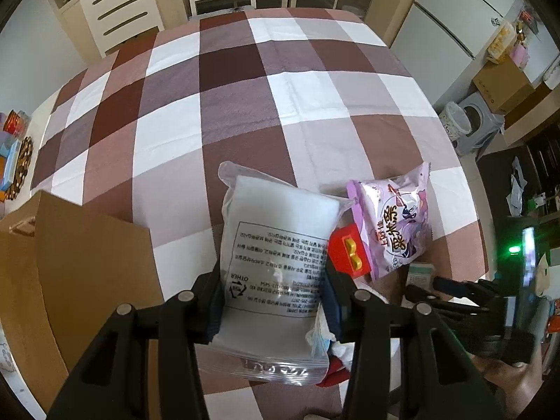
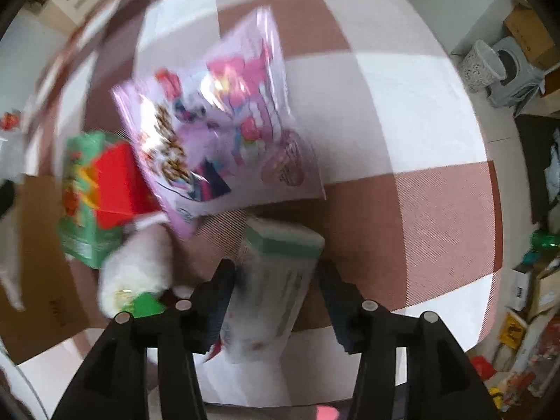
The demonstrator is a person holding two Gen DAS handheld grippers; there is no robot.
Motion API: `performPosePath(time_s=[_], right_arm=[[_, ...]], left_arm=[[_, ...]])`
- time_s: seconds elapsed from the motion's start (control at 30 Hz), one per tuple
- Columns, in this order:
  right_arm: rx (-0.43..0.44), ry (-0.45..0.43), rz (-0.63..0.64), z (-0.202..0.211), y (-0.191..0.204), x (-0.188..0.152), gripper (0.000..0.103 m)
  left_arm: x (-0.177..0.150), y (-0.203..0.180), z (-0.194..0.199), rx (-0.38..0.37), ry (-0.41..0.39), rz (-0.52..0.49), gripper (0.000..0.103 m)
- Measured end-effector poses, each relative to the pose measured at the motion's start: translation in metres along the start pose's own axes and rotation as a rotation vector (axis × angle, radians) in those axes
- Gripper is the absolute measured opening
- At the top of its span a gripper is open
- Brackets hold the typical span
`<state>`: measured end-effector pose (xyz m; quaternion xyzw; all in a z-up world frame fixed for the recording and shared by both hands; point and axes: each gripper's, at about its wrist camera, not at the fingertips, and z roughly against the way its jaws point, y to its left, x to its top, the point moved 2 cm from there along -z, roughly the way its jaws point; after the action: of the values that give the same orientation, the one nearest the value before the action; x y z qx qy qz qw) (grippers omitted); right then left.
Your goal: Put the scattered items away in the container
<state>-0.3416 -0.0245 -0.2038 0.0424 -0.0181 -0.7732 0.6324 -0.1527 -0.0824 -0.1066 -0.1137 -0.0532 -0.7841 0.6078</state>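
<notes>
My left gripper [image 1: 271, 287] is shut on a clear packet of white pads [image 1: 276, 255] with printed text, held above the checked tablecloth. The open cardboard box [image 1: 84, 255] is to its left. A purple snack bag [image 1: 395, 224] and a red toy block [image 1: 350, 253] lie just right of the packet. My right gripper [image 2: 276, 294] is open around a white and mint-green box [image 2: 276, 280] lying on the cloth; the jaws do not touch it. The purple snack bag [image 2: 224, 129] lies beyond, blurred, with a green packet [image 2: 80, 210], the red block [image 2: 117, 185] and a white plush item [image 2: 136, 273] to the left.
The checked tablecloth [image 1: 245, 105] stretches far ahead. The right gripper's body [image 1: 490, 301] shows at the left view's right edge. A cardboard flap [image 2: 38, 262] lies at the right view's left. A stool and bin [image 2: 490, 66] stand on the floor past the table's right edge.
</notes>
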Motion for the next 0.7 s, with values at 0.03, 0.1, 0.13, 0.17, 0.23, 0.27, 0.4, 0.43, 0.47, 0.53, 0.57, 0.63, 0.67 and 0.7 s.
performPosePath(time_s=[0.03, 0.1, 0.13, 0.17, 0.23, 0.27, 0.4, 0.43, 0.47, 0.53, 0.57, 0.63, 0.67, 0.7], right_arm=[[0.004, 0.016, -0.002, -0.008, 0.001, 0.000, 0.052], [-0.003, -0.009, 0.004, -0.009, 0.005, 0.000, 0.054], [-0.021, -0.004, 0.022, -0.011, 0.007, -0.001, 0.054], [-0.039, -0.006, 0.042, -0.013, 0.010, -0.002, 0.054], [-0.057, -0.008, 0.061, -0.014, 0.012, -0.004, 0.047], [-0.063, -0.014, 0.069, -0.014, 0.012, -0.005, 0.044], [-0.033, -0.016, 0.050, -0.012, 0.002, -0.012, 0.040], [-0.029, -0.021, 0.047, -0.009, -0.001, -0.015, 0.040], [-0.021, -0.031, 0.039, -0.004, -0.005, -0.018, 0.040], [-0.011, -0.047, 0.036, 0.007, -0.009, -0.021, 0.040], [-0.007, -0.064, 0.035, 0.016, -0.012, -0.024, 0.040], [-0.003, -0.087, 0.039, 0.030, -0.014, -0.026, 0.040], [0.001, -0.105, 0.041, 0.039, -0.015, -0.027, 0.040], [0.003, -0.119, 0.045, 0.047, -0.015, -0.028, 0.040]], left_arm=[[-0.001, 0.000, 0.000, 0.002, -0.002, -0.001, 0.047], [-0.002, 0.000, -0.002, 0.008, -0.003, -0.008, 0.047], [-0.002, 0.000, -0.006, 0.012, 0.003, -0.011, 0.047], [-0.001, 0.001, -0.010, 0.015, 0.010, -0.010, 0.047], [-0.001, 0.002, -0.018, 0.020, 0.022, -0.006, 0.047], [-0.001, 0.002, -0.021, 0.022, 0.025, -0.007, 0.047], [0.001, 0.002, -0.038, 0.036, 0.051, -0.014, 0.047], [0.001, 0.003, -0.041, 0.038, 0.058, -0.013, 0.047], [0.001, 0.004, -0.042, 0.038, 0.061, -0.009, 0.047], [-0.001, 0.004, -0.035, 0.033, 0.053, -0.003, 0.047], [-0.002, 0.004, -0.029, 0.030, 0.043, -0.007, 0.047], [-0.003, 0.002, -0.017, 0.024, 0.030, -0.013, 0.047], [-0.005, 0.002, -0.008, 0.016, 0.023, -0.012, 0.047], [-0.006, 0.001, 0.000, 0.007, 0.018, -0.011, 0.047]])
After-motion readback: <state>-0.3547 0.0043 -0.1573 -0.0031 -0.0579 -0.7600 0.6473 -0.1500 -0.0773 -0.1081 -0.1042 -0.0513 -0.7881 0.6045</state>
